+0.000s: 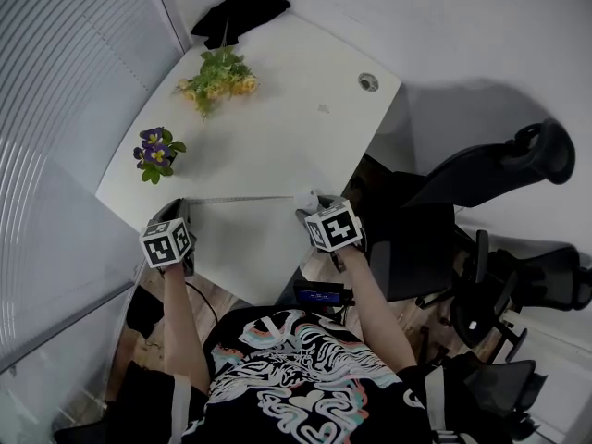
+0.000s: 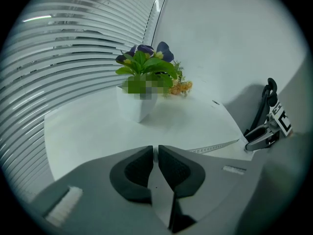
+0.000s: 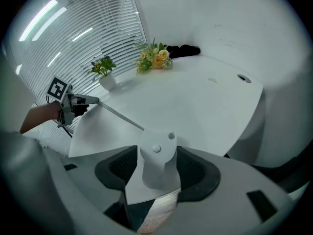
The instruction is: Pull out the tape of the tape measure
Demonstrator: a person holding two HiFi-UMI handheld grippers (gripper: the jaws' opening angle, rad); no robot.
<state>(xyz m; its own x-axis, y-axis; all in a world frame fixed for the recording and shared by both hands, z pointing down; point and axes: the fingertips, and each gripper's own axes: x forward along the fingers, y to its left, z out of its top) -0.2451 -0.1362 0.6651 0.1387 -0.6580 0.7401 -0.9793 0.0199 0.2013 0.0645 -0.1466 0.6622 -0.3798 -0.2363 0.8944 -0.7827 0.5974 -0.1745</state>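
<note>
Holding tape measure (image 3: 157,163), tape (image 1: 245,199) stretched out

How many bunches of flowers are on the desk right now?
2: a potted purple-flowered plant nearer the person, and a yellow bouquet beyond it, by the black cloth. None appears hidden.

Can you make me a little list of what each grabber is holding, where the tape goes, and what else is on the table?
left gripper: shut on the end of the tape
right gripper: shut on the white tape measure case
tape: pulled out, stretched between the two grippers over the near part of the white table
also on table: potted purple flowers, yellow flowers, black cloth at the far end
</note>
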